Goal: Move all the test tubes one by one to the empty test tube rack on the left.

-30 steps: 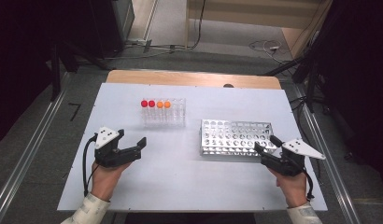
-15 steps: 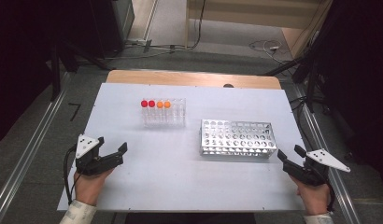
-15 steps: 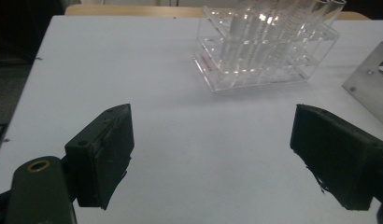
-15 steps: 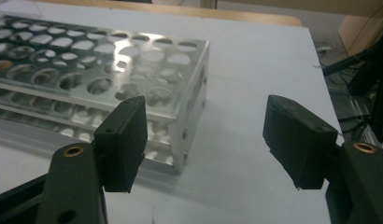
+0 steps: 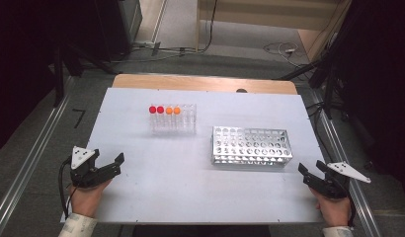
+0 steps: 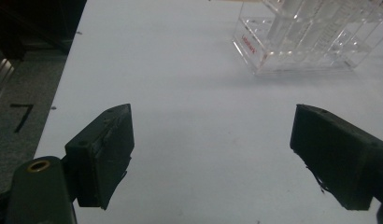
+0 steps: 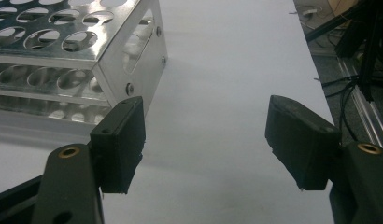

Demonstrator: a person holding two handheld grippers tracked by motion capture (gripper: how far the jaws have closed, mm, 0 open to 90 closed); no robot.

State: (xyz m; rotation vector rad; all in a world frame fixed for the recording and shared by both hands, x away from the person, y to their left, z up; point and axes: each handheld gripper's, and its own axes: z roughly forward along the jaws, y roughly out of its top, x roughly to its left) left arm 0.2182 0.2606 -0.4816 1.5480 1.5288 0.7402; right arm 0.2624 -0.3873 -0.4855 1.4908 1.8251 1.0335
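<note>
A clear plastic rack (image 5: 173,120) stands at the back left of the white table (image 5: 156,197); it holds several tubes, two with red caps and two with orange. A perforated metal rack (image 5: 251,145) stands empty right of centre. My left gripper (image 5: 117,164) lies low near the table's front left edge, open and empty, and the clear rack (image 6: 311,42) is far ahead of its jaws (image 6: 213,116). My right gripper (image 5: 310,167) sits by the front right corner, open, and its jaws have just been opening with nothing between them. The metal rack's corner (image 7: 129,51) is just beyond its left jaw (image 7: 206,105).
A wooden board (image 5: 200,83) borders the table's far edge. Metal floor rails (image 5: 27,163) run along both sides, and cables (image 5: 284,49) lie on the floor behind. Dark equipment stands at the far left and right.
Both hands have drawn back and outward toward the table's near edge. The left went left, away from the clear rack, and the right went right, away from the metal rack.
</note>
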